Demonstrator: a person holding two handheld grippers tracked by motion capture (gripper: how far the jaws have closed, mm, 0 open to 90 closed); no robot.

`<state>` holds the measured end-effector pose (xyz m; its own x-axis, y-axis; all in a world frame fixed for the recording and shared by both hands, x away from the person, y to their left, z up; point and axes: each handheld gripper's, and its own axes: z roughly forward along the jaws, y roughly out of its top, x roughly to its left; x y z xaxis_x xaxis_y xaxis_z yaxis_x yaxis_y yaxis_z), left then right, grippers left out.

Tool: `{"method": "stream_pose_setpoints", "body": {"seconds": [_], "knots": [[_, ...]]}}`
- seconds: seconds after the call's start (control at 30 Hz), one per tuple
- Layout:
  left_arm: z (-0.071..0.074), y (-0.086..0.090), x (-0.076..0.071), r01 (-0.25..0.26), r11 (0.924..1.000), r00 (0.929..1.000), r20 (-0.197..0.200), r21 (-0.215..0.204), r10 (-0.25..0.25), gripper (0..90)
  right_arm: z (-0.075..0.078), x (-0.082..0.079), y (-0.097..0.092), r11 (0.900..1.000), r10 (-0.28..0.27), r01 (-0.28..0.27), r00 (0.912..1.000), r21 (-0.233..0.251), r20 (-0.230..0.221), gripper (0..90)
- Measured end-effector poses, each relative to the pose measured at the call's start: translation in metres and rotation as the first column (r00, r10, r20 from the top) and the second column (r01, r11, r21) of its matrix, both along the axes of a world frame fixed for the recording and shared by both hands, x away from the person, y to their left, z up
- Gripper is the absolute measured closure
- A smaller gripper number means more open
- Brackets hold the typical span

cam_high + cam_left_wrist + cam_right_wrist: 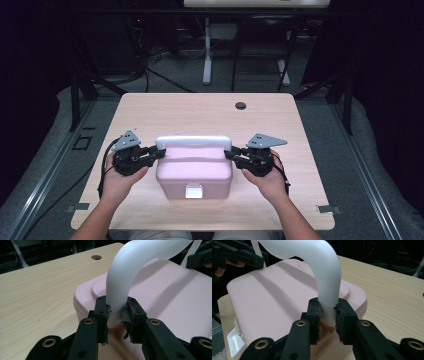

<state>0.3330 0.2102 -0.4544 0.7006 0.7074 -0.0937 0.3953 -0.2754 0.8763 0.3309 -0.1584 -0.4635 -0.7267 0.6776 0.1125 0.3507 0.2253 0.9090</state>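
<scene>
A pink box (194,170) with a white latch (194,191) at its front stands on the wooden table (200,112). Its white handle (194,142) arches over the lid. My left gripper (159,152) is shut on the handle's left leg (117,307), the pads pressing both sides just above the pink lid (170,297). My right gripper (230,152) is shut on the handle's right leg (328,307) in the same way, close to the lid (274,297). In each gripper view the other gripper (198,257) (239,255) sits at the handle's far end.
A round hole (241,105) lies in the tabletop near its far edge. Bare wood stretches behind the box and on both sides. Beyond the table stand dark frames, a white stand leg (206,55) and cables on the floor.
</scene>
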Motion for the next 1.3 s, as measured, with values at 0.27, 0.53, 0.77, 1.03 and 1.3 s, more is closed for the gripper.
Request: {"method": "stream_pose_setpoints", "body": {"seconds": [0.27,0.53,0.77,1.03,1.3], "knots": [[0.002,-0.002,-0.003,0.004,1.0000,1.0000,-0.001,0.006,-0.004,73.6,0.001,-0.007,-0.002,0.9999,0.002,-0.002,1.0000,-0.015,0.006,74.1],[0.009,-0.001,-0.002,0.009,0.9999,0.9999,-0.006,0.007,-0.009,73.6,0.004,-0.006,-0.003,1.0000,0.000,0.000,1.0000,0.002,0.007,74.1],[0.018,0.001,0.007,0.004,0.9998,0.9999,-0.014,-0.021,-0.004,73.1,0.014,0.001,-0.002,0.9986,-0.017,0.017,0.9998,0.051,0.001,74.1],[0.028,0.004,0.001,-0.009,0.9997,0.9997,0.024,-0.021,0.010,68.2,0.016,0.004,-0.003,0.9970,-0.029,0.030,0.9995,0.071,-0.014,74.2],[0.028,0.020,-0.015,-0.028,0.9994,0.9983,0.051,-0.021,0.029,67.6,0.016,0.004,-0.003,0.9965,-0.029,0.030,0.9995,0.077,-0.014,74.2]]}}
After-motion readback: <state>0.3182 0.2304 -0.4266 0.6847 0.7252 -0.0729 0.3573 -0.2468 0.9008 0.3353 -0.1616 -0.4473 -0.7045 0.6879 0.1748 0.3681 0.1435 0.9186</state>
